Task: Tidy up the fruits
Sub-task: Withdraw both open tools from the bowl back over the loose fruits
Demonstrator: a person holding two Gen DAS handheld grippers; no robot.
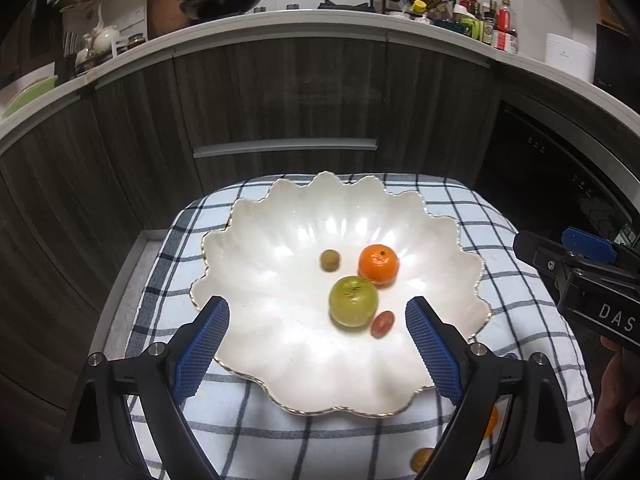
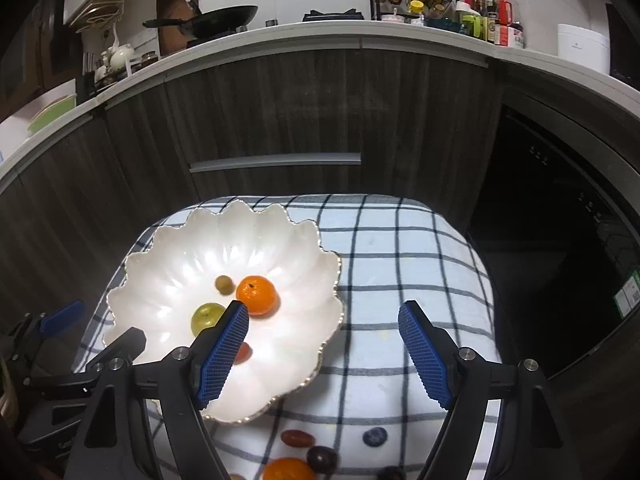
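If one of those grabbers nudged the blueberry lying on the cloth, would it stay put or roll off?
Probably it rolls a little: the blueberry looks round and small. The checked cloth looks soft, so it would likely stop soon. It seems light and easy to squash, so the open right gripper should close gently.

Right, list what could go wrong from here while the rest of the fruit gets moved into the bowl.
1. The fruits still on the cloth, such as the blueberry and dark grape, are small and round; the wide-open right gripper may nudge them off the near edge.
2. The orange, green apple and red grape sit clustered in the bowl; dropping more there could knock them about.
3. The left gripper hovers over the bowl, so the two could collide.
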